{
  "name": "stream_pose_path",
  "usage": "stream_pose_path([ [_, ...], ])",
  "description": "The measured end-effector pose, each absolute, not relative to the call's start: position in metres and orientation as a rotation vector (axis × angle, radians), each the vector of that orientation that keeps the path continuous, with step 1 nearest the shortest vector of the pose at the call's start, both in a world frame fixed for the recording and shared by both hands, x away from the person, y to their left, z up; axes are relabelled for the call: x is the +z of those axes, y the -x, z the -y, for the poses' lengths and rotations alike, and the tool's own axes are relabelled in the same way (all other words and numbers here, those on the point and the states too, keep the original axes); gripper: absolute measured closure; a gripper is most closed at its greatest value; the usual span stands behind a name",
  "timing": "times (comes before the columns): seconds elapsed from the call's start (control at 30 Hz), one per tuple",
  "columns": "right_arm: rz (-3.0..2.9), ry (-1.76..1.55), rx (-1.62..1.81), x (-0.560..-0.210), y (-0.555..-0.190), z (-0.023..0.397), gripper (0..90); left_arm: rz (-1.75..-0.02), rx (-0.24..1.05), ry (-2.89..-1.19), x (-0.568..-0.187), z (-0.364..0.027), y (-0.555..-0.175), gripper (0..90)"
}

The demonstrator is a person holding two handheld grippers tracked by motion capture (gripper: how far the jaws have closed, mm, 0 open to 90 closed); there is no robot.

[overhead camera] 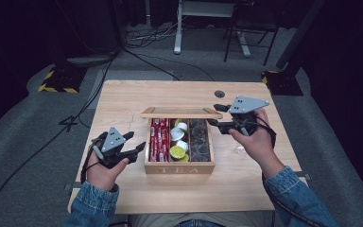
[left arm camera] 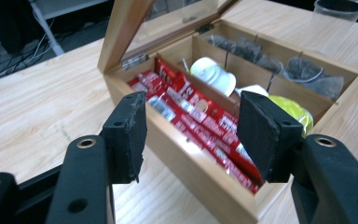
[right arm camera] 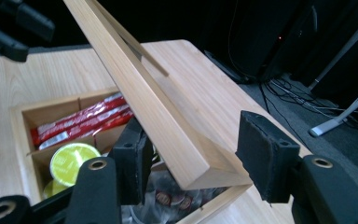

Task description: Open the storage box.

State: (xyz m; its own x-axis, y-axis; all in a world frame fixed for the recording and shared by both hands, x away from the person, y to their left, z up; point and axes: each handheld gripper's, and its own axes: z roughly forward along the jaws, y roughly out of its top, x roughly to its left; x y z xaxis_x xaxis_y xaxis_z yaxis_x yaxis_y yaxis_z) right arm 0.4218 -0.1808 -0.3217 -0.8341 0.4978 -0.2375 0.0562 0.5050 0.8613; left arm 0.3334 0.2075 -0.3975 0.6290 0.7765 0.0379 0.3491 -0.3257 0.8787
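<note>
A wooden tea box (overhead camera: pixel 179 168) stands at the table's middle with its glazed lid (overhead camera: pixel 182 112) raised toward the far side. Inside lie red sachets (overhead camera: pixel 159 139), white and yellow capsules (overhead camera: pixel 177 152) and dark tea bags (overhead camera: pixel 198 137). My right gripper (overhead camera: pixel 212 115) is at the lid's right corner. In the right gripper view that lid corner (right arm camera: pixel 168 121) fills the gap between the pads of my right gripper (right arm camera: pixel 193 158), which touch it. My left gripper (overhead camera: pixel 137 140) hovers by the box's left wall, open. In the left gripper view my left gripper (left arm camera: pixel 191 135) has nothing between its pads and faces the sachets (left arm camera: pixel 200 116).
A clear plastic cup (left arm camera: pixel 340 11) stands on the table to the right of the box. A cable hole (overhead camera: pixel 220 93) sits in the far right of the tabletop (overhead camera: pixel 123 99). Cables, a stand base and chair legs lie on the floor beyond.
</note>
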Motion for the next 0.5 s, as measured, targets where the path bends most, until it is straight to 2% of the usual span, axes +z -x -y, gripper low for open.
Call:
stream_pose_path([
  [0.5, -2.239, -0.542, 1.42, -0.308, -0.466, 0.183, 50.0, -1.001, 0.608, -1.927, -0.407, -0.234, -0.314, 41.6],
])
